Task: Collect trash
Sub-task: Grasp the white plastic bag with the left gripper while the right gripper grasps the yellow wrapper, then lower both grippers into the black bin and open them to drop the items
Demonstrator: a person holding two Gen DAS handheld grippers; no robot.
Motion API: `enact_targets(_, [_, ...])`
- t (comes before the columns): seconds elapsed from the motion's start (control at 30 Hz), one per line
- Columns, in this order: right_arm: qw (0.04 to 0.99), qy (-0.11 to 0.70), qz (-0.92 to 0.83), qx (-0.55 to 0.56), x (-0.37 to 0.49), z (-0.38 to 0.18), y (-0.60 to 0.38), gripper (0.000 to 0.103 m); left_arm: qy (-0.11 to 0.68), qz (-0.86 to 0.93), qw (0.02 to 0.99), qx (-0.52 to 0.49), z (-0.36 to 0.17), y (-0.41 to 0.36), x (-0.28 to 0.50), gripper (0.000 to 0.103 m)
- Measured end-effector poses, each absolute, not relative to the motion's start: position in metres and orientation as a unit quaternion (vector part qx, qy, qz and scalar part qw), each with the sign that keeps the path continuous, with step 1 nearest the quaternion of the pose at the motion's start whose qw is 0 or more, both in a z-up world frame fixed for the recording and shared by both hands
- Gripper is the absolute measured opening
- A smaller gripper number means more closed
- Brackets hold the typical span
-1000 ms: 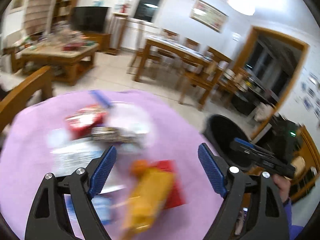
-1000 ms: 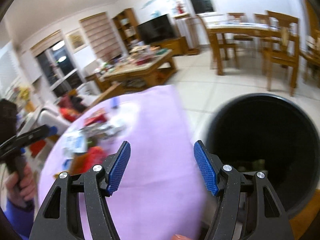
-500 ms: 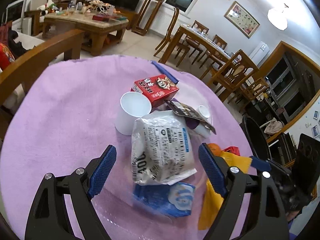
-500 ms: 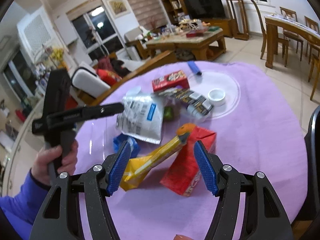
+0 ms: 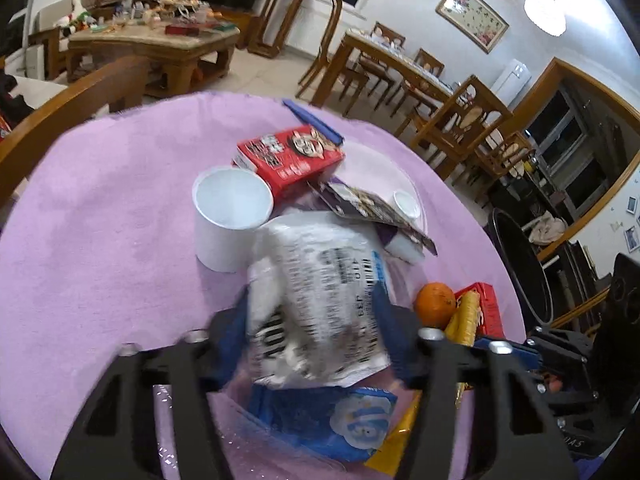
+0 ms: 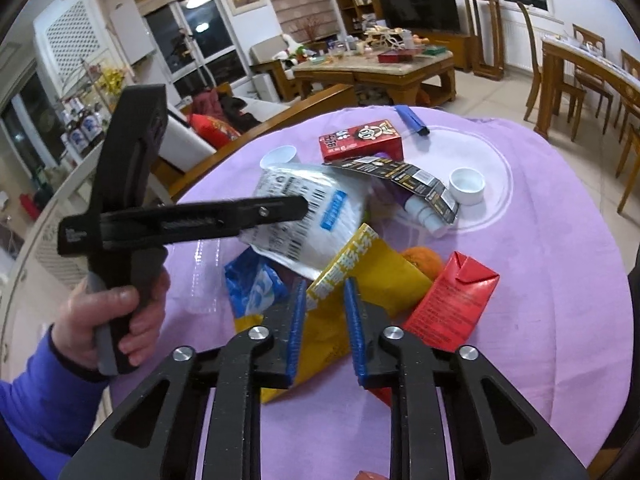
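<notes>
Trash is piled on a round table with a purple cloth (image 5: 100, 220). The jaws of my left gripper (image 5: 312, 312) are closing on a white bag with a barcode (image 5: 320, 272), and their blue pads touch its two sides. From the right wrist view, the left gripper (image 6: 280, 210) reaches over that bag (image 6: 304, 196), held by a hand in a blue sleeve. My right gripper (image 6: 325, 286) is closing too, its pads pressed on a yellow packet (image 6: 360, 264). An orange (image 6: 424, 258) and a red carton (image 6: 452, 304) lie beside the packet.
A white paper cup (image 5: 230, 216), a red box (image 5: 288, 156), a black-and-gold wrapper (image 6: 404, 180), a small white cup (image 6: 466, 186) and a blue packet (image 5: 320, 420) share the pile. A black bin (image 5: 520, 272) stands off the table's right edge. Wooden chairs surround the table.
Both grippers swung from the bin side to the pile and came lower. The left jaws narrowed onto the white bag, the right jaws onto the yellow packet.
</notes>
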State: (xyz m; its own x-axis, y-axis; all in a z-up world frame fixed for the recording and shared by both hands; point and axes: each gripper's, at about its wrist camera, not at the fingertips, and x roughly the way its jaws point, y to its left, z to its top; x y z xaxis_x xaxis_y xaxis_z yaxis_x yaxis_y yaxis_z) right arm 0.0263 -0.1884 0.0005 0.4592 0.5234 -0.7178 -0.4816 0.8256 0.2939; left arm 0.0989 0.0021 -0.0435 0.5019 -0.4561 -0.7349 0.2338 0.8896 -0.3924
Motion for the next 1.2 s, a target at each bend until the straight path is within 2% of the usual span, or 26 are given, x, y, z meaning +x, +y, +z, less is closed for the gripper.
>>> enact_targets(0.13, [0.849,0.438,0.295,0.033,0.028,-0.003,-0.19,0.009,0.445,-0.209,0.863,-0.117,-0.041,-0.002,0.093,0.034])
enact_targets(0.23, [0.848,0.444,0.287,0.041,0.027,-0.002,-0.192,0.01,0.429,-0.207,0.871,-0.123,-0.034,0.002,0.086,0.029])
enact_targets(0.27, [0.848,0.443,0.287,0.046,0.025,-0.001,-0.194,0.016,0.425,-0.208,0.872,-0.127,-0.032,0.003,0.084,0.026])
enact_targets(0.3, [0.849,0.441,0.286,0.053,0.025,0.0,-0.196,0.041,0.419,-0.208,0.874,-0.132,-0.029,0.005,0.082,0.026])
enact_targets(0.37, [0.85,0.435,0.288,0.067,0.023,0.004,-0.199,0.072,0.409,-0.202,0.88,-0.133,-0.024,0.008,0.077,0.025])
enact_targets(0.77, [0.867,0.446,0.214,-0.063,0.021,-0.007,-0.145,0.073,0.359,-0.187,0.907,-0.117,0.005,0.007,0.052,0.025])
enact_targets(0.83, [0.872,0.44,0.191,-0.093,0.022,-0.011,-0.138,0.062,0.354,-0.184,0.91,-0.116,0.007,0.009,0.05,0.025])
enact_targets(0.87, [0.871,0.443,0.189,-0.095,0.023,-0.013,-0.138,0.05,0.353,-0.184,0.91,-0.117,0.009,0.012,0.049,0.025])
enact_targets(0.9, [0.869,0.447,0.194,-0.088,0.024,-0.016,-0.14,0.044,0.351,-0.183,0.911,-0.118,0.009,0.014,0.048,0.025])
enact_targets(1.07, [0.877,0.43,0.2,-0.076,0.021,-0.014,-0.153,0.028,0.348,-0.182,0.911,-0.126,0.01,0.024,0.044,0.025])
enact_targets(1.13, [0.881,0.417,0.22,-0.047,0.018,-0.007,-0.162,0.02,0.345,-0.184,0.911,-0.131,0.012,0.026,0.044,0.025])
enact_targets(1.17, [0.879,0.415,0.232,-0.029,0.016,-0.002,-0.167,0.008,0.343,-0.186,0.911,-0.134,0.013,0.027,0.043,0.025])
enact_targets(1.2, [0.88,0.413,0.236,-0.019,0.014,0.002,-0.17,0.008,0.342,-0.187,0.911,-0.135,0.014,0.027,0.042,0.025])
